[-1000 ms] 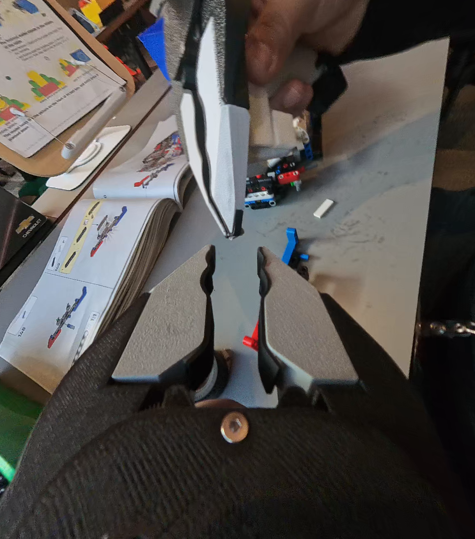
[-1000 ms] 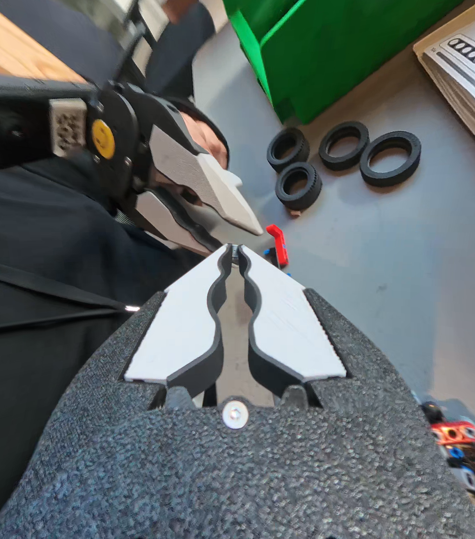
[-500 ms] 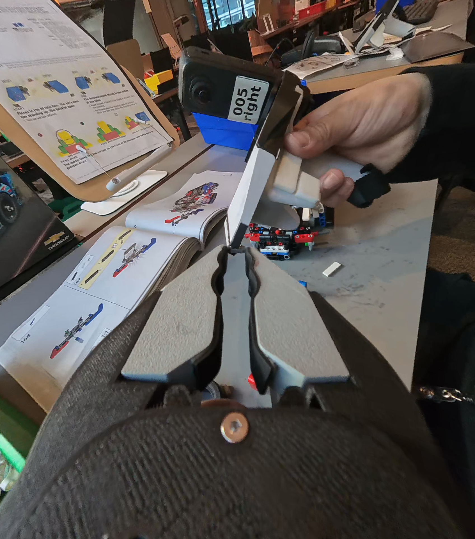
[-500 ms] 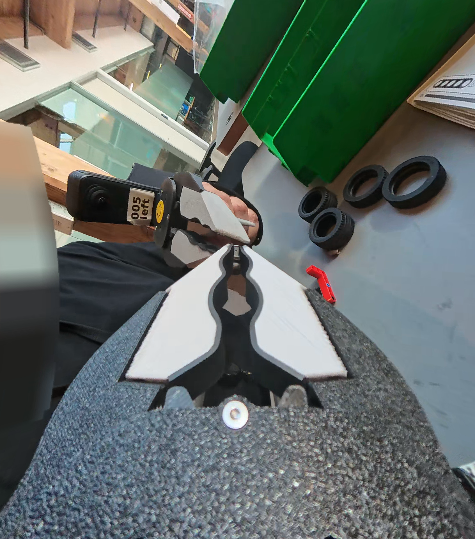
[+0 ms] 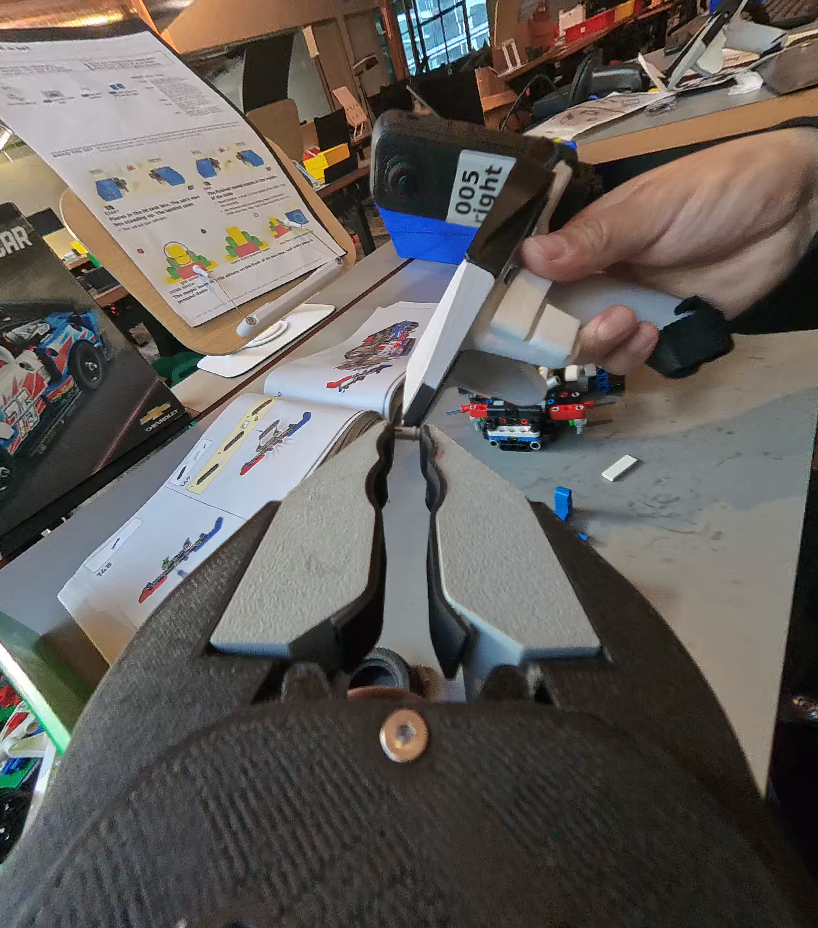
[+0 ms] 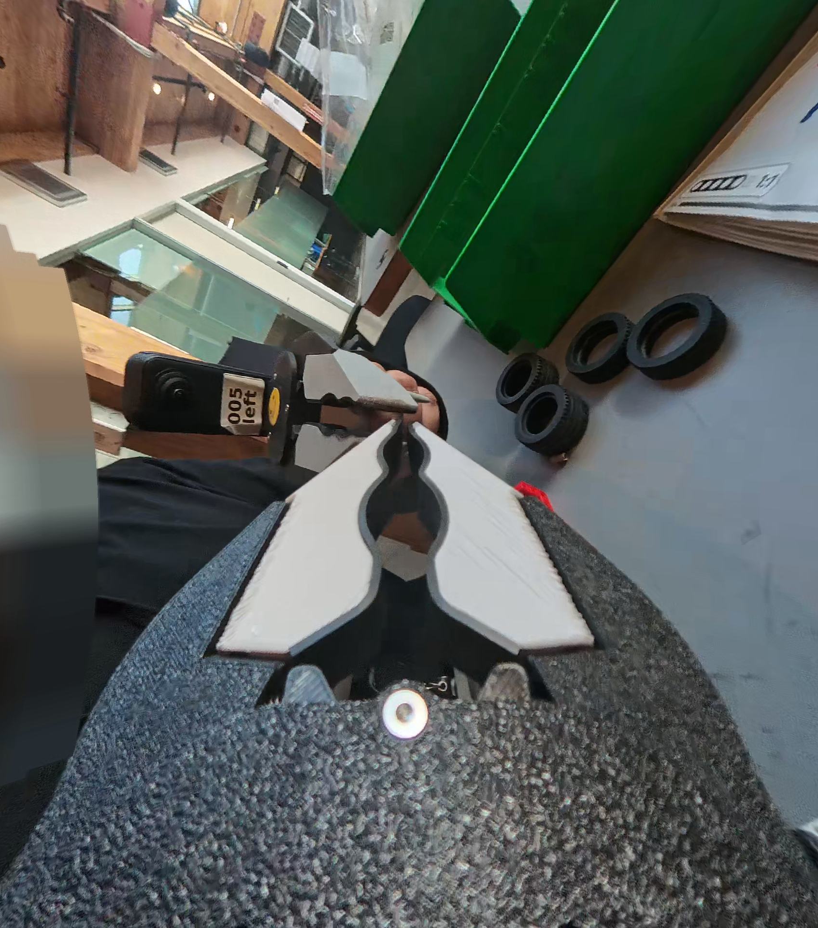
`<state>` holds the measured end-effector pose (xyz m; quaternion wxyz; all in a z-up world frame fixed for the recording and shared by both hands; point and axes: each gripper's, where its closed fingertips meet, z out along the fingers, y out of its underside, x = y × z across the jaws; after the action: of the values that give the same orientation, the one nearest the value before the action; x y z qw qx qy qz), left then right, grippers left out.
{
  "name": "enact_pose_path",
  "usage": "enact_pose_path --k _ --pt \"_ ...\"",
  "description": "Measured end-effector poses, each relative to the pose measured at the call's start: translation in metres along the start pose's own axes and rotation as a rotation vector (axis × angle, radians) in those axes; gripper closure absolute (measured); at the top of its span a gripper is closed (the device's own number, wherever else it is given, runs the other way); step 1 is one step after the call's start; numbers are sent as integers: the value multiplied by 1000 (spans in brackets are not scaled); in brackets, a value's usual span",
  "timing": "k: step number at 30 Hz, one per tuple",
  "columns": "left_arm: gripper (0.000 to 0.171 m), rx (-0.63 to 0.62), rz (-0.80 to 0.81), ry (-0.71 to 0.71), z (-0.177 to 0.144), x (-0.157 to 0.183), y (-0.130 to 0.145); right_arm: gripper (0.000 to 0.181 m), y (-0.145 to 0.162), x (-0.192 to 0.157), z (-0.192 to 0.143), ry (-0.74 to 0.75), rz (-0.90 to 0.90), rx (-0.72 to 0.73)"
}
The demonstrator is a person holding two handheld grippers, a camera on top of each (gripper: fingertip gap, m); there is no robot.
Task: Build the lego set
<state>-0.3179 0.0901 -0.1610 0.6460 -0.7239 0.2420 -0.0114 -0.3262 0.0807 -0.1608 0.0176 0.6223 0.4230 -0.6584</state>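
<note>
Left wrist view: my left gripper point(image 5: 405, 436) was nearly closed, fingertips pinching a small tan pin point(image 5: 405, 432) crosswise, long axis running 9 to 3 o'clock. My right gripper point(image 5: 409, 417) came down from 1 o'clock, its tip touching that pin; from here I could not tell its gap. Part-built model point(image 5: 527, 417) sat on the grey table point(image 5: 673, 527) at 2 o'clock, instruction booklet point(image 5: 226, 472) at 10 o'clock, blue piece point(image 5: 561, 502) at 3 o'clock.

Right wrist view: right gripper point(image 6: 401, 427) closed at the tips, contents too small to name. Left gripper point(image 6: 409, 401) lay across them at 12 o'clock. Black tyres point(image 6: 552, 417) sat at 2 o'clock, green bins point(image 6: 522, 176) beyond.
</note>
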Motion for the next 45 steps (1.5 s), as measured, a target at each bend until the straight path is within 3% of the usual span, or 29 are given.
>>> enact_pose_path --k 5,12,16,22,28,35,40,45 --pt "164 3 -13 4 1 -3 2 177 -2 3 -8 50 -61 20" --pt "164 70 107 51 0 20 -4 170 15 -6 -3 -6 -59 -23" --pt "164 81 157 72 -9 27 0 166 13 -25 -22 28 -187 68" --pt "164 64 101 58 -27 28 17 157 24 -25 -84 393 -624 182" --pt "164 -9 -50 116 -31 40 29 157 48 -6 -131 578 -806 285" --pt "164 14 -176 131 -25 55 9 163 60 13 -162 587 -933 318" --pt "164 57 -191 293 -4 94 -22 165 51 20 -182 636 -1009 375" --pt "164 -13 -187 391 22 126 -30 174 48 5 -194 616 -1046 461"
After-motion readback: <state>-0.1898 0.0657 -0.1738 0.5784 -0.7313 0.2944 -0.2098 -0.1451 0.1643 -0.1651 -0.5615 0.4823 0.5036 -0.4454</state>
